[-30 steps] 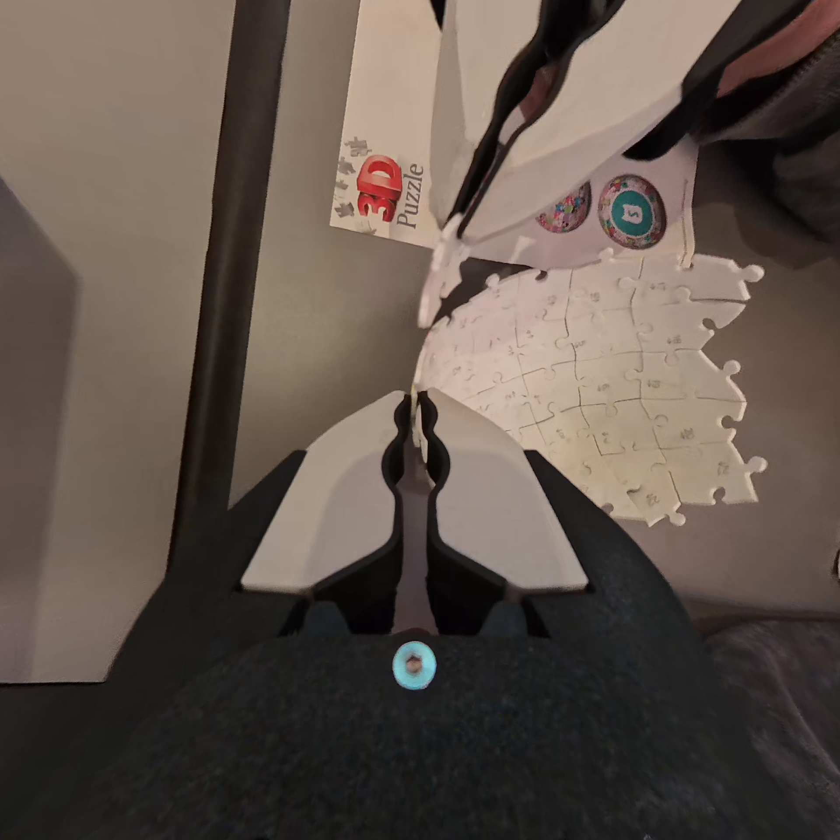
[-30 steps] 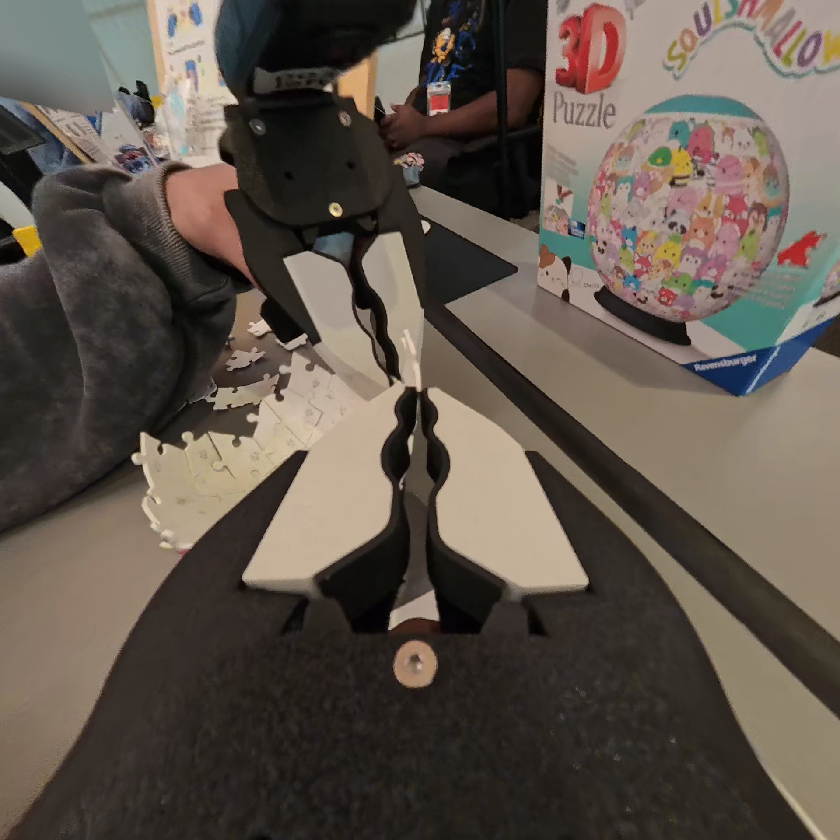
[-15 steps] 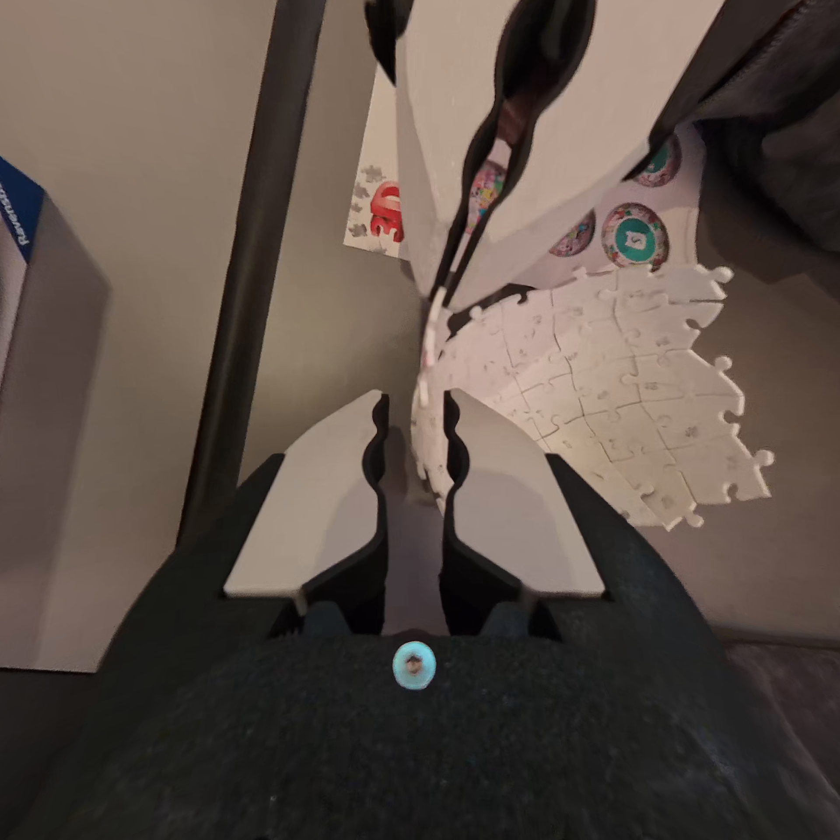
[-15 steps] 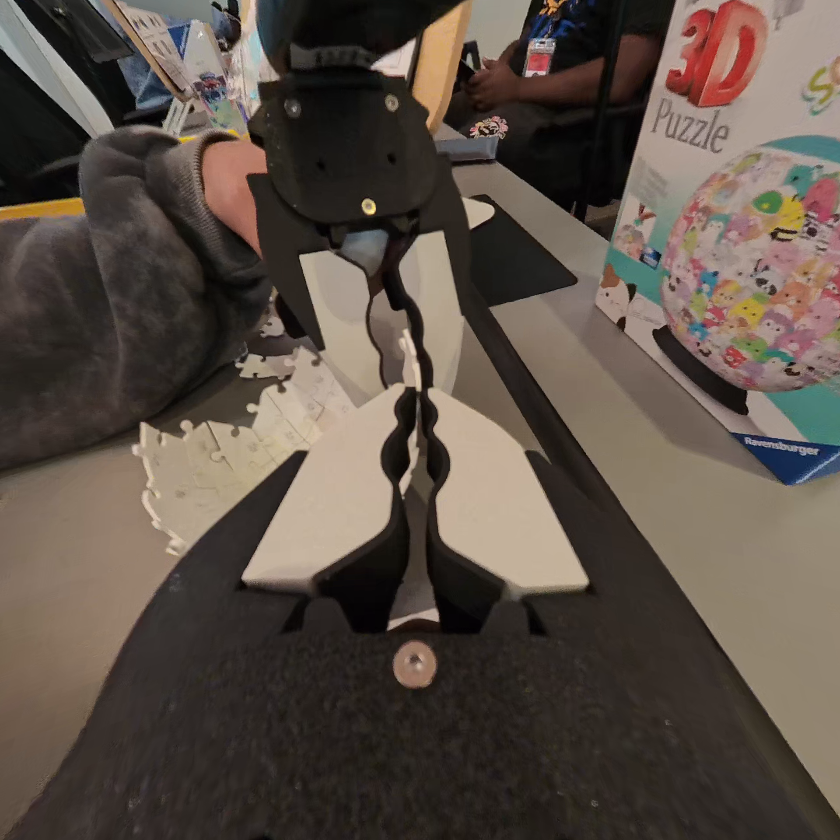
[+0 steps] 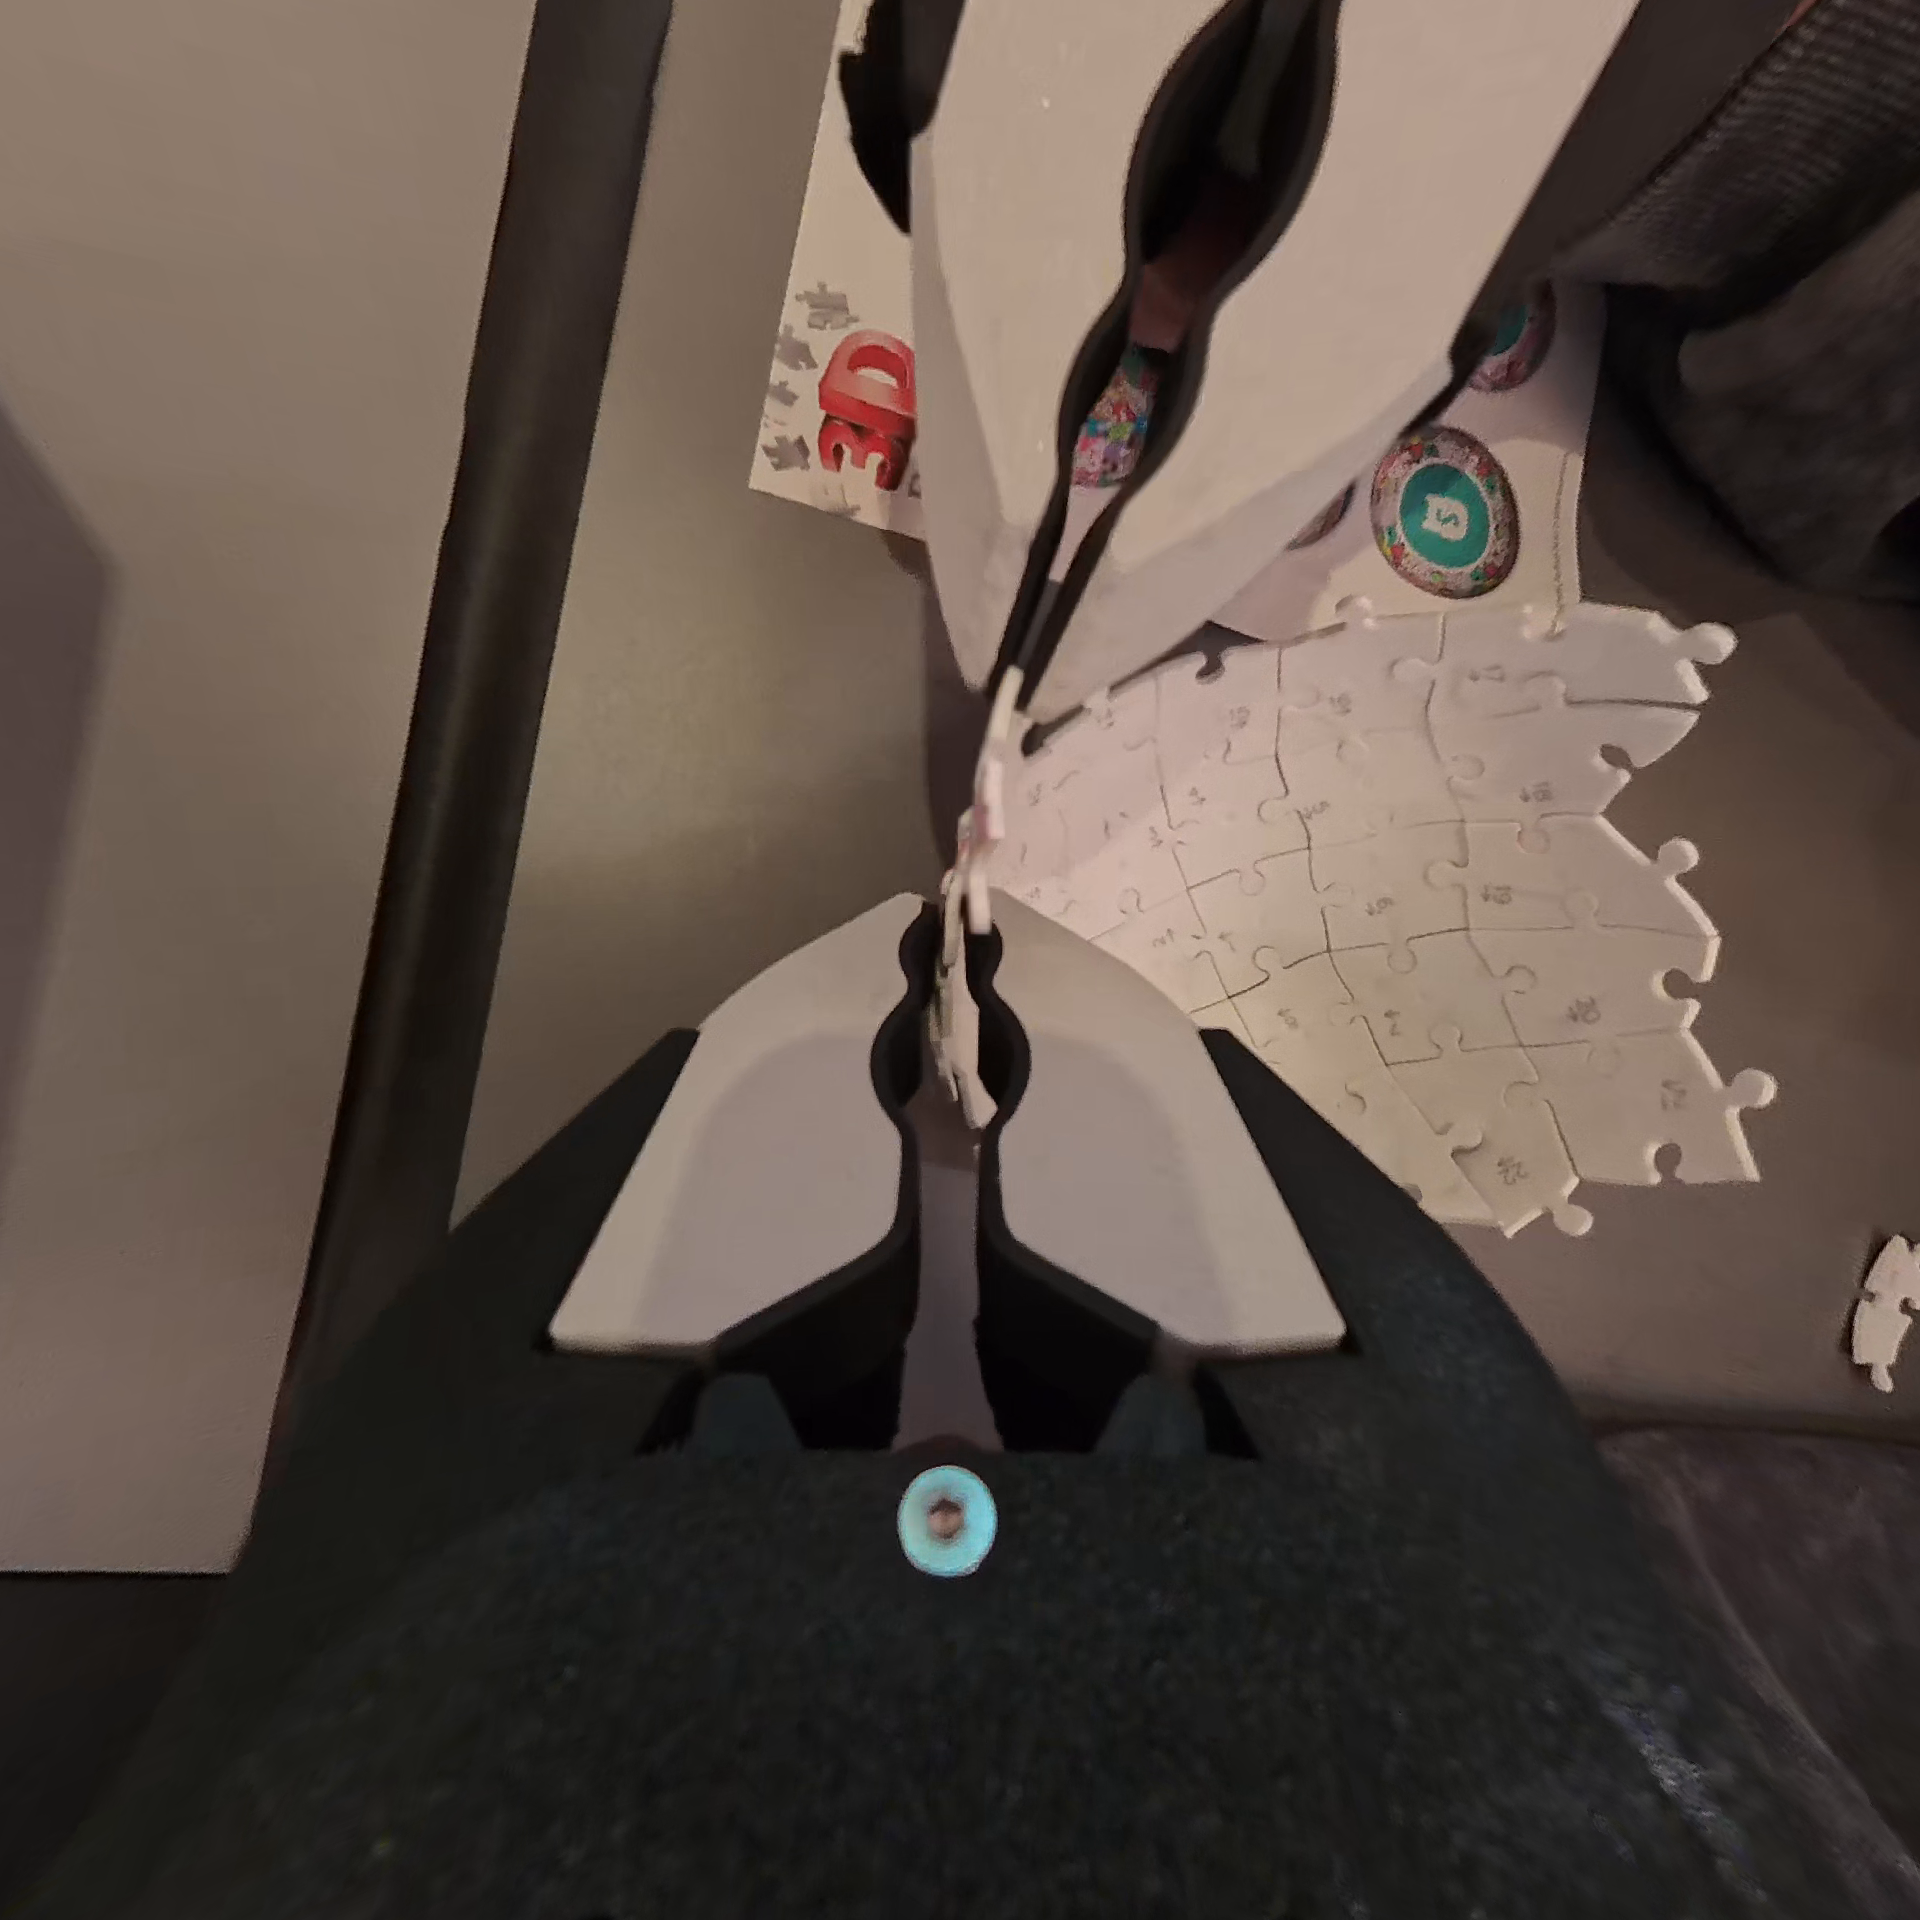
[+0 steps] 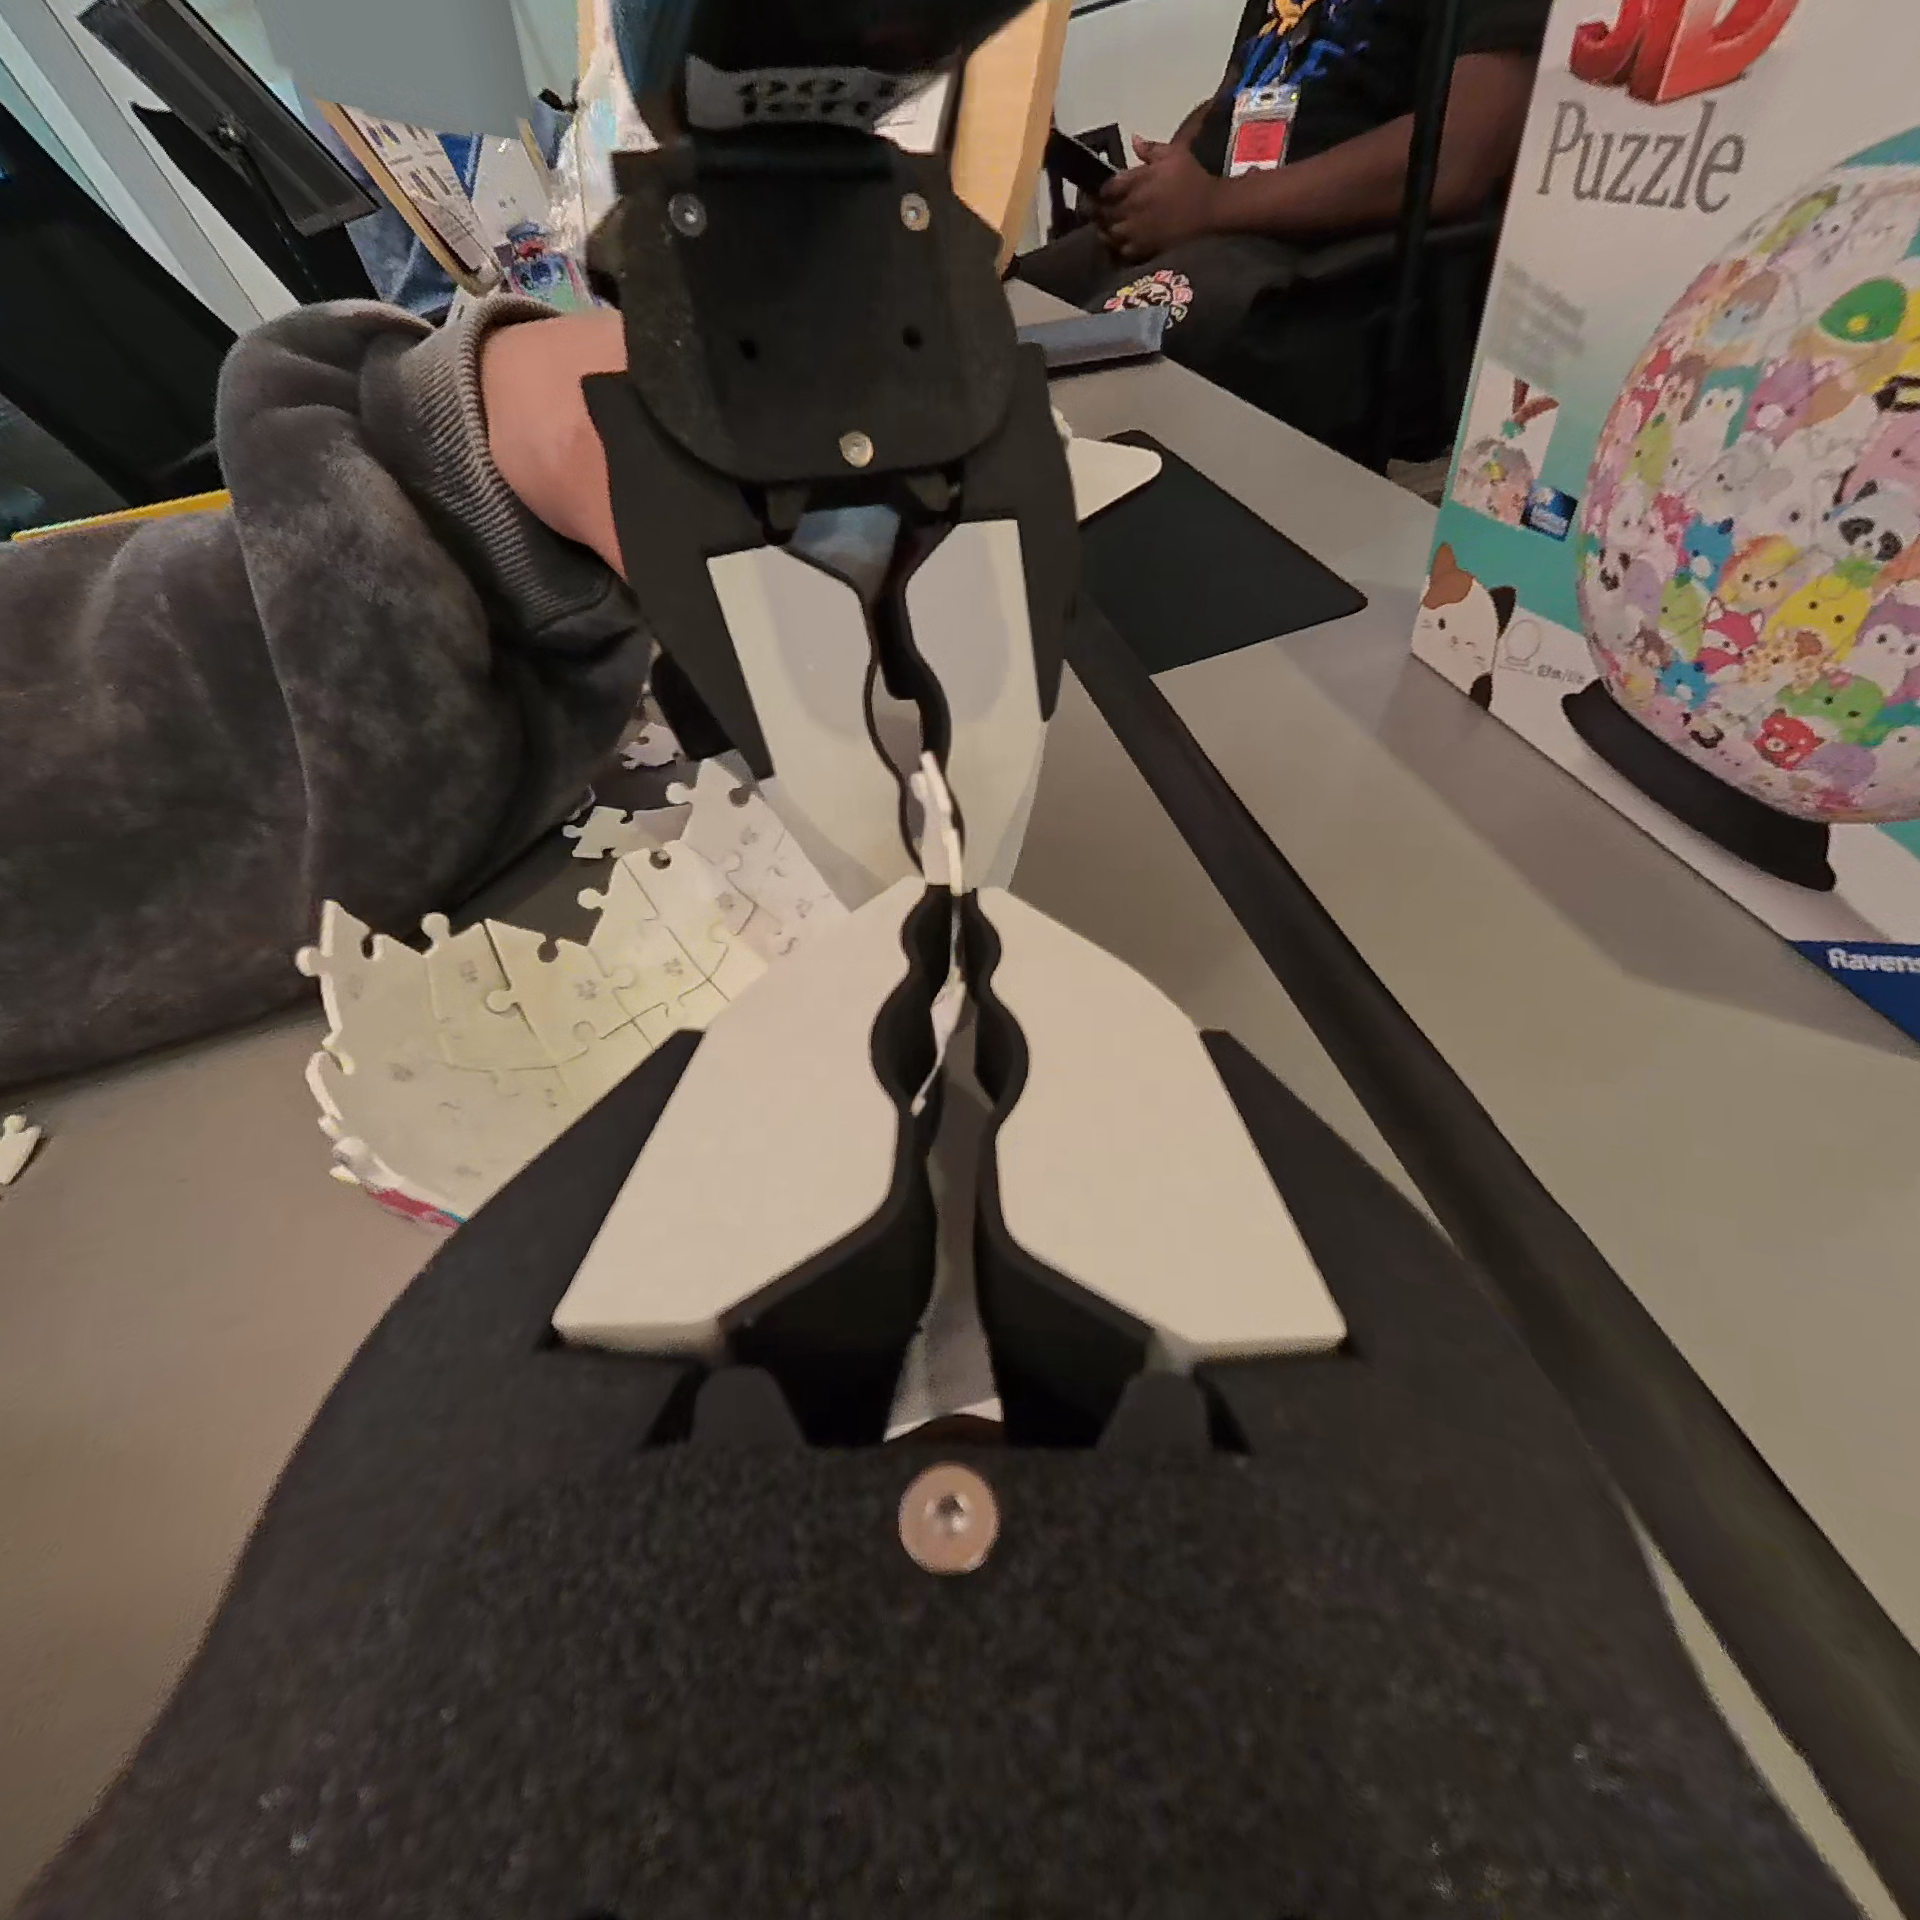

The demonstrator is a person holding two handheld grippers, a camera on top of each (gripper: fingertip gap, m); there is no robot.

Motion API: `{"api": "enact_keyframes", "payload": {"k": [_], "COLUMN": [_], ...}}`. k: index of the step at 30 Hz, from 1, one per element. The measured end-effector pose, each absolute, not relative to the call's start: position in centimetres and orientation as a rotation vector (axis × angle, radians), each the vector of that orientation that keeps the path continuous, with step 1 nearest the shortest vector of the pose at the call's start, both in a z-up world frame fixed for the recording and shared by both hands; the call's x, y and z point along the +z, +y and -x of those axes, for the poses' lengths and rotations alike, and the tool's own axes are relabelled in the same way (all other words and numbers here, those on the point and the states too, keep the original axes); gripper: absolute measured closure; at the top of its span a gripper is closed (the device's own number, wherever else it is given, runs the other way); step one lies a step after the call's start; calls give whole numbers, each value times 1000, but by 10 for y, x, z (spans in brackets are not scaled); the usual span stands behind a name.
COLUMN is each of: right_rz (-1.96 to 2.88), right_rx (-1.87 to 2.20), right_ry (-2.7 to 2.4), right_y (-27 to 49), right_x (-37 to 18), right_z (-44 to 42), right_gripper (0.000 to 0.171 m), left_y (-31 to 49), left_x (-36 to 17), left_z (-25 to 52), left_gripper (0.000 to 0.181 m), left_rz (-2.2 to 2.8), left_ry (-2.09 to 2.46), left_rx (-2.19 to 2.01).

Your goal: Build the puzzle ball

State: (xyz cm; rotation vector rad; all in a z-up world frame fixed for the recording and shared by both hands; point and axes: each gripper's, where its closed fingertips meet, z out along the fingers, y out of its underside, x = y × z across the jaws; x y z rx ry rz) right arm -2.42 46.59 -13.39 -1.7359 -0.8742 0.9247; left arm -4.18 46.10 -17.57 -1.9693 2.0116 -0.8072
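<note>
**A:** What were your claws doing right then?

**B:** My left claw (image 5: 961,925) was pinched shut on the raised edge of the half-built puzzle shell (image 5: 1455,914). My right claw (image 6: 951,914) came at it from the opposite side, its tips closed on a small white puzzle piece (image 6: 938,821). The two claws met nearly tip to tip along that same edge.

**A:** And the shell itself?

**B:** It sat on the grey worktop (image 6: 1455,935) like a shallow bowl, pale inner side up, with jagged tabs around its rim. From the right wrist view a strip of coloured outer face showed low on its near side.

**A:** Was the piece seated in the shell?

**B:** I couldn't tell; it stood edge-on, touching or just above the rim.

**A:** Anything else about?

**B:** A printed leaflet (image 5: 831,436) lay beyond the shell, partly under it. A loose piece (image 5: 1886,1309) lay well to the side. The puzzle box (image 6: 1704,520) stood upright across a dark bar (image 6: 1351,987) that ran along the worktop. My grey sleeve (image 6: 260,707) rested behind the shell.
</note>
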Motion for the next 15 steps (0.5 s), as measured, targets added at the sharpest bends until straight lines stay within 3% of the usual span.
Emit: {"api": "enact_keyframes", "payload": {"k": [15], "right_rz": [1744], "right_rx": [895], "right_ry": [-890], "right_y": [468], "right_x": [-139], "right_z": [30], "right_gripper": [169], "left_y": [469], "left_x": [-158], "left_z": [40], "left_gripper": [163], "left_rz": [1898], "left_ry": [1940], "left_rx": [-850]}}
